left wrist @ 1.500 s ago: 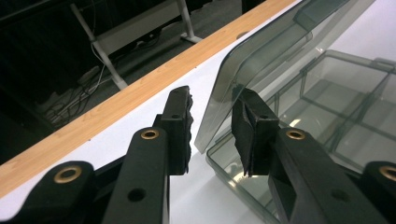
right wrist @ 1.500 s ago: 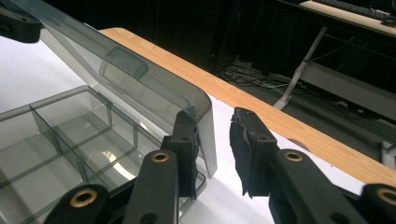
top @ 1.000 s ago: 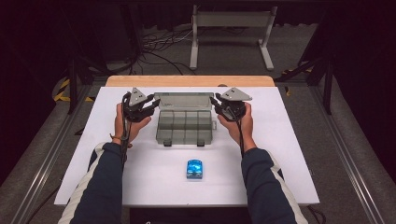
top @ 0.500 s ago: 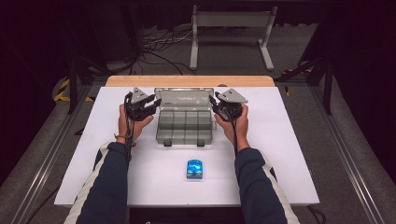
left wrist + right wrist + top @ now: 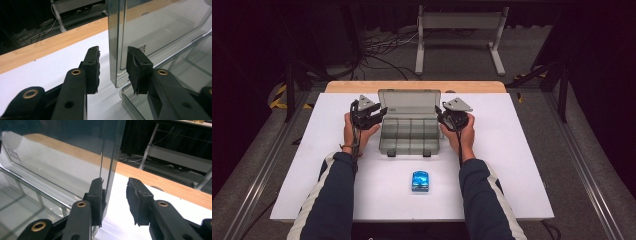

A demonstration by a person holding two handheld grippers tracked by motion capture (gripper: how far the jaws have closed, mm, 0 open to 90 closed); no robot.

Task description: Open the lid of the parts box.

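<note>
Near your edge of the table [image 5: 512,200] a small blue packet [image 5: 420,181] lies alone. Farther back, mid-table, the clear box [image 5: 409,136] sits with its lid [image 5: 409,101] upright. Your left gripper [image 5: 113,68] and right gripper [image 5: 115,200] straddle the lid's side edges, jaws open, unclamped.

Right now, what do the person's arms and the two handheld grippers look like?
Both forearms wear dark navy sleeves with a white stripe down the outer side. A thin band circles the left wrist. Each gripper, left gripper and right gripper, is black, topped by a grey three-cornered plate, with a dark cable trailing back along the arm. Their jaws are black arms with brass-coloured rivets and ribbed black pads.
</note>
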